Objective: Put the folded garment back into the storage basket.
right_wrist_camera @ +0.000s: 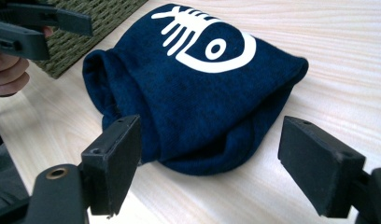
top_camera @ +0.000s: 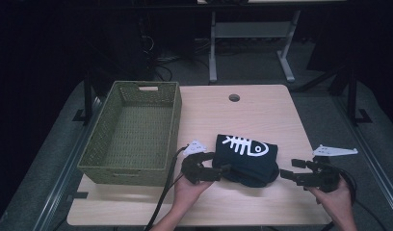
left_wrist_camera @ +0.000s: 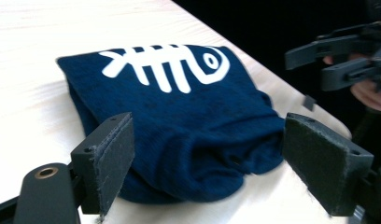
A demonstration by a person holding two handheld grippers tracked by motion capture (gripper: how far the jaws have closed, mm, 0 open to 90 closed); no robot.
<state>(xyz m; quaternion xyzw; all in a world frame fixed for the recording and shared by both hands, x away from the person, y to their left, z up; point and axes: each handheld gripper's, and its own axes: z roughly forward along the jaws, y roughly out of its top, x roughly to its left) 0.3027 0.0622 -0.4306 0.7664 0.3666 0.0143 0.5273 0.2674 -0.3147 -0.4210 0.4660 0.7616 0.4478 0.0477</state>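
Both tongs gaping wide: left tongs (top_camera: 222, 172) straddling the folded shirt (top_camera: 247, 156), nearer; right tongs (top_camera: 287, 173) hanging just beside its opposite end, long axis running between.

1. The left gripper (top_camera: 218, 172) is matte black, with a pale grey three-cornered plate on top and a black cable trailing from it.
2. The right gripper (top_camera: 290, 171) is likewise black, topped by a longer grey plate with small holes.
3. In the gripper views, each jaw ends in a flat rectangular black pad with a rough face.
4. A brass-coloured ring sits in the left jaw's base.
5. Both forearms are bare, without sleeves.
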